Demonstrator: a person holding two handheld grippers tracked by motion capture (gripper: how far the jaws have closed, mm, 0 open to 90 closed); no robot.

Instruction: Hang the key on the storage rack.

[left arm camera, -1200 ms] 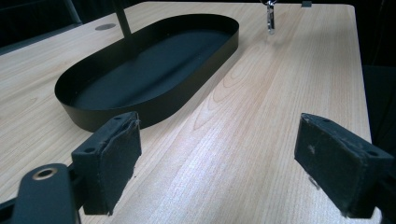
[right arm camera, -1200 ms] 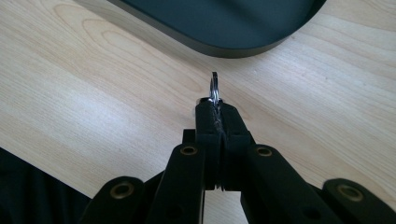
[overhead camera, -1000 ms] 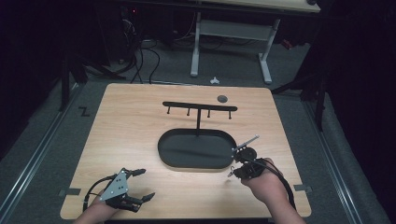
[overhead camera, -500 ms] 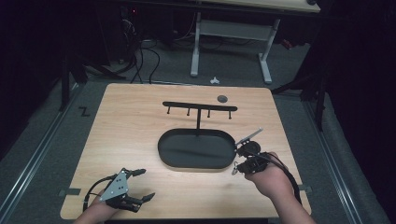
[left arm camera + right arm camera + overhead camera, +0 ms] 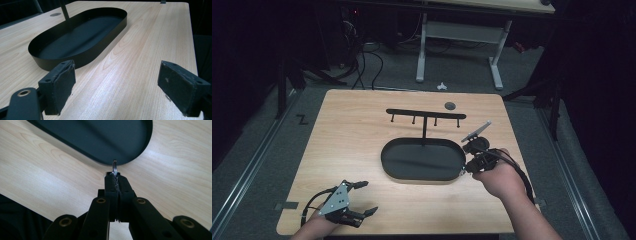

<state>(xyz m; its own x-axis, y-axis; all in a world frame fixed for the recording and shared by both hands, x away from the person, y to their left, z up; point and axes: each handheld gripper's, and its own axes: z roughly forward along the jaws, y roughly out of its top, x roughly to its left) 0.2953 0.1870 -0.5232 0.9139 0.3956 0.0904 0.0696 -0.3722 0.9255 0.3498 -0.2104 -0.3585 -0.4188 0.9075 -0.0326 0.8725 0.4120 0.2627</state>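
Moved since a second ago: your right gripper [image 5: 466, 167], lifted beside the tray [image 5: 384, 157], jaws clamped on a small metal ring [image 5: 114, 167], plain in its own view. Left gripper [image 5: 357, 200]: jaws apart, idle, near corner. Step: carrying; next, probably hang it on the hook rack [image 5: 426, 114].

Wooden table [image 5: 362, 150], light grain. Small dark round disc [image 5: 450, 105] near far edge. Behind table, grey carpet floor [image 5: 262, 145], tangled black cables [image 5: 362, 65], white desk frame [image 5: 459, 37], small white object [image 5: 441, 86] on floor. Tape strip [image 5: 286, 205] beside near-left corner.
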